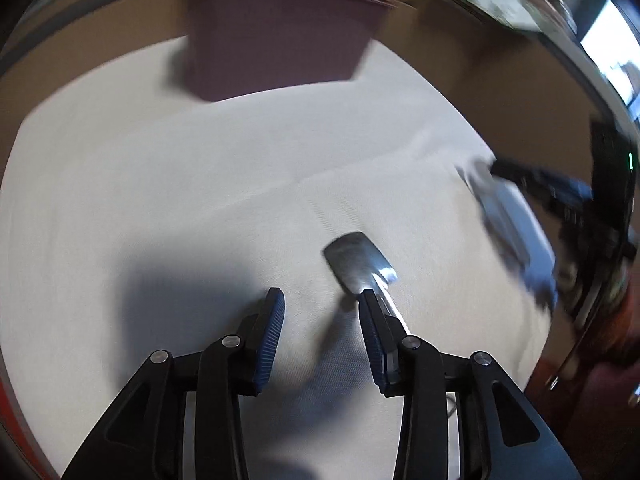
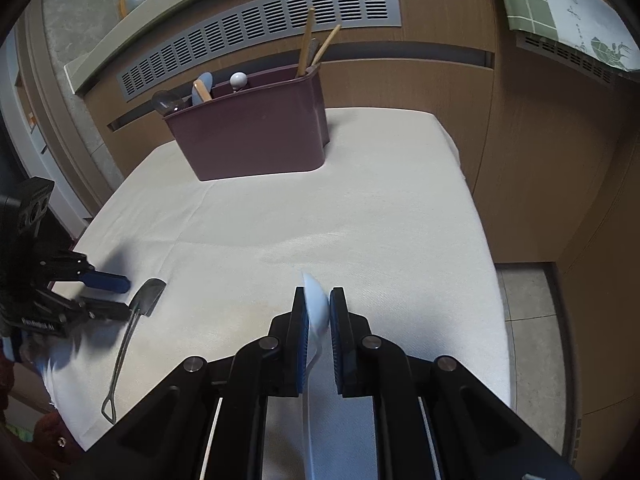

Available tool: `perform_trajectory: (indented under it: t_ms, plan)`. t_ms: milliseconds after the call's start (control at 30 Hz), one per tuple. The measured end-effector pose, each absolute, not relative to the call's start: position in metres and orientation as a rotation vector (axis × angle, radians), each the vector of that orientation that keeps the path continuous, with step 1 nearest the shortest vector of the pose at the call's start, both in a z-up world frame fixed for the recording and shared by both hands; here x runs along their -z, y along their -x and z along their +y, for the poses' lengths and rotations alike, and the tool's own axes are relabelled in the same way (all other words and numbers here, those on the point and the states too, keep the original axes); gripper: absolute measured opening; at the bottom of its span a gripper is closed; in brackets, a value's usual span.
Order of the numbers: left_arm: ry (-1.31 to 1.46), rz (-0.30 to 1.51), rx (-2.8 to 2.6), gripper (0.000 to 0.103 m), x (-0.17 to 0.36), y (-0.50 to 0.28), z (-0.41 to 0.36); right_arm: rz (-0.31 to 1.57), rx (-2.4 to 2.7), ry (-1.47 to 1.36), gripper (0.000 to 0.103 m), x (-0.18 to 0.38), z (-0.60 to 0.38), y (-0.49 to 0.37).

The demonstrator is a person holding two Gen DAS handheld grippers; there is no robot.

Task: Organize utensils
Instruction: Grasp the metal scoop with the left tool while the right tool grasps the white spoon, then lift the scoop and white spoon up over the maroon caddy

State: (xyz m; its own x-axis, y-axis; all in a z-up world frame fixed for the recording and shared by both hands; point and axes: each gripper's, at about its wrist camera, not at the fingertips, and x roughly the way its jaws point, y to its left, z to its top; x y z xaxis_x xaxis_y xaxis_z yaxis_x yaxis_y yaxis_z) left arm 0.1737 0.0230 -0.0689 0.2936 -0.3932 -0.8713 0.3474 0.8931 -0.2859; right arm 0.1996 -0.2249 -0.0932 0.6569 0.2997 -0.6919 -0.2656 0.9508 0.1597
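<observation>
White cloth (image 2: 360,208) before a brown vented wall (image 2: 260,32) | your left gripper (image 1: 320,312) spread beside the small metal shovel-spoon (image 1: 356,264) | your right gripper (image 2: 318,308) pinching a pale, perhaps plastic, spoon (image 2: 316,308) | maroon caddy (image 2: 252,136) far.

White cloth (image 2: 360,208): covers the table top, faintly creased. Grey slotted vent grille (image 2: 260,36): set in the brown wood-panelled wall (image 2: 540,128) behind the table. Green-checked printed paper (image 2: 568,12): upper right, hanging over a ledge. Pale tiled floor (image 2: 532,340): right of the table. Yellow object, upper left: unidentifiable.
</observation>
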Motion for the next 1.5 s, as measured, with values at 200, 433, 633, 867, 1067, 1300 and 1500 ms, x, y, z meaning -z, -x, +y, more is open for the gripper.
perform_trajectory:
  t_ms: [200, 433, 633, 867, 1067, 1300, 1500]
  plan:
    - [0.249, 1.185, 0.429, 0.039, 0.071, -0.166, 0.006, 0.783, -0.316, -0.083, 0.01, 0.099, -0.231, -0.202]
    - [0.007, 1.09, 0.247, 0.039, 0.073, -0.166, -0.047, 0.745, -0.338, -0.016, 0.012, 0.092, -0.226, -0.188]
    - [-0.05, 1.04, 0.207, 0.043, 0.075, -0.155, -0.054, 0.814, -0.359, 0.02, 0.023, 0.107, -0.232, -0.181]
    - [-0.037, 1.034, 0.169, 0.043, 0.077, -0.144, -0.054, 0.844, -0.369, 0.079, 0.027, 0.12, -0.219, -0.183]
    - [0.005, 1.042, 0.163, 0.043, 0.08, -0.15, -0.053, 0.844, -0.367, 0.142, 0.035, 0.119, -0.203, -0.21]
    - [0.053, 1.029, 0.144, 0.043, 0.08, -0.144, -0.05, 0.837, -0.35, 0.14, 0.03, 0.116, -0.197, -0.225]
    - [0.094, 1.039, 0.107, 0.043, 0.079, -0.141, -0.05, 0.759, -0.332, 0.034, 0.03, 0.105, -0.213, -0.208]
